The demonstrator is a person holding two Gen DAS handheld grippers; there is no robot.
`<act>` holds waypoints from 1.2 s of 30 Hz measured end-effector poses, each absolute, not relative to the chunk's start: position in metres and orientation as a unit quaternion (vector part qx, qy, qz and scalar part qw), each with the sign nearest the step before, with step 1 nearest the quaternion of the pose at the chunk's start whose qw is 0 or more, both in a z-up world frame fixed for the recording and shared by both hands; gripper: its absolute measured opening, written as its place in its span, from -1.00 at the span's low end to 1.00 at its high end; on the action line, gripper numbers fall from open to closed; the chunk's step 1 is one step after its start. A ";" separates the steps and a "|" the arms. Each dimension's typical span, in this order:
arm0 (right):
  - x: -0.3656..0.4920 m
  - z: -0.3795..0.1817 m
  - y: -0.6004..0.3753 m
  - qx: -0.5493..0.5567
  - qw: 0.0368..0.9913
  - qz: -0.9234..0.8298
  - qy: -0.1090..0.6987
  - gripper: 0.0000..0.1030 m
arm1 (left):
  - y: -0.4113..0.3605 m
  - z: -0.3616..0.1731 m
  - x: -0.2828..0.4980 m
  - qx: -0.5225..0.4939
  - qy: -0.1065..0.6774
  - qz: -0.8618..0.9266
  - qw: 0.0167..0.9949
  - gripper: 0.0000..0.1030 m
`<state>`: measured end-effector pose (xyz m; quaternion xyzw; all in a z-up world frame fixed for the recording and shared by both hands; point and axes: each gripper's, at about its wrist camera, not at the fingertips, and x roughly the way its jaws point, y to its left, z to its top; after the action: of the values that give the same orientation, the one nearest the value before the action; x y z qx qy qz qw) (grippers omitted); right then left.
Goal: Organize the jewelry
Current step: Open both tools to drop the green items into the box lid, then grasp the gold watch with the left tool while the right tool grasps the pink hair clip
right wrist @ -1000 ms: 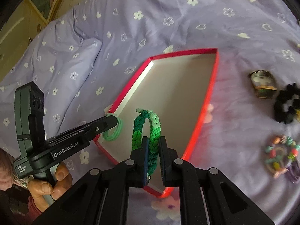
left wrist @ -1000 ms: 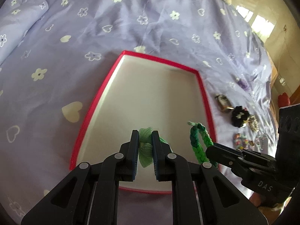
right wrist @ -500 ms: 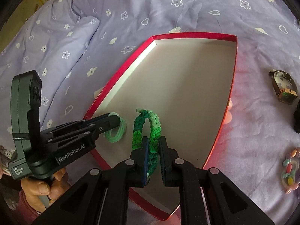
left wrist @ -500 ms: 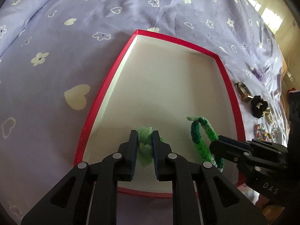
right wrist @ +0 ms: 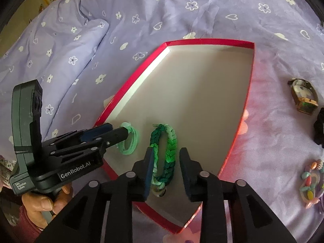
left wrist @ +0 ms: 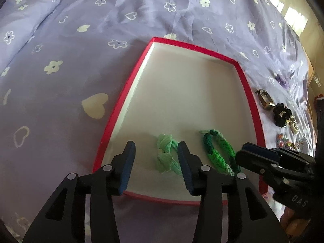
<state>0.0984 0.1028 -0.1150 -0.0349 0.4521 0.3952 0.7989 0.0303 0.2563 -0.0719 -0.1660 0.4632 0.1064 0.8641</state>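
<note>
My left gripper point(left wrist: 155, 151) hangs over the near end of the red-rimmed tray point(left wrist: 119, 109), its jaws opening, with a clear gap on each side; the pale green hair tie point(left wrist: 167, 155) lies on the tray floor between them, nearer the right finger, and I cannot tell whether that finger brushes it. My right gripper point(right wrist: 165, 158) is beside it, jaws also opening, set narrower, and the braided green bracelet point(right wrist: 164, 151) lies between the pads on the tray floor, its near end close to the left pad. From the right wrist view I see my left hand point(right wrist: 43, 201) wrapped around the handle of the left gripper, whose tip sits at the pale green hair tie point(right wrist: 129, 139). The two green pieces lie side by side, apart, both at the near end of the tray; the rest of its beige floor stretches away bare. Right of the tray, on the lilac bedspread point(right wrist: 182, 6) printed with white flowers and hearts, lie a pastel bead bracelet point(right wrist: 309, 184), a black scrunchie point(left wrist: 281, 113), then a gold-cased watch point(right wrist: 303, 96), and farthest a small purple piece point(left wrist: 282, 79)
</note>
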 end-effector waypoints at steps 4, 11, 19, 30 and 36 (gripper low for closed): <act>0.095 -0.104 0.084 -0.011 0.807 0.394 0.440 -0.25 | 0.252 -0.062 0.027 -0.169 0.454 0.107 0.868 -0.08; 0.095 -0.087 0.041 0.030 0.822 0.380 0.424 -0.21 | 0.230 -0.040 0.029 -0.161 0.439 0.091 0.879 -0.06; 0.100 -0.077 -0.014 0.063 0.843 0.344 0.409 -0.21 | 0.192 -0.024 0.042 -0.145 0.433 0.060 0.888 -0.04; 0.113 -0.073 -0.086 0.107 0.866 0.289 0.395 -0.21 | 0.142 -0.010 0.067 -0.128 0.430 0.019 0.893 -0.04; 0.126 -0.073 -0.112 0.128 0.874 0.264 0.388 -0.21 | 0.122 -0.009 0.085 -0.119 0.434 0.003 0.893 -0.04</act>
<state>0.1256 -0.1124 -0.0733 0.1279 0.3884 0.2635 0.8737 0.0853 0.1216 -0.0088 -0.1194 0.4338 0.0034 0.8930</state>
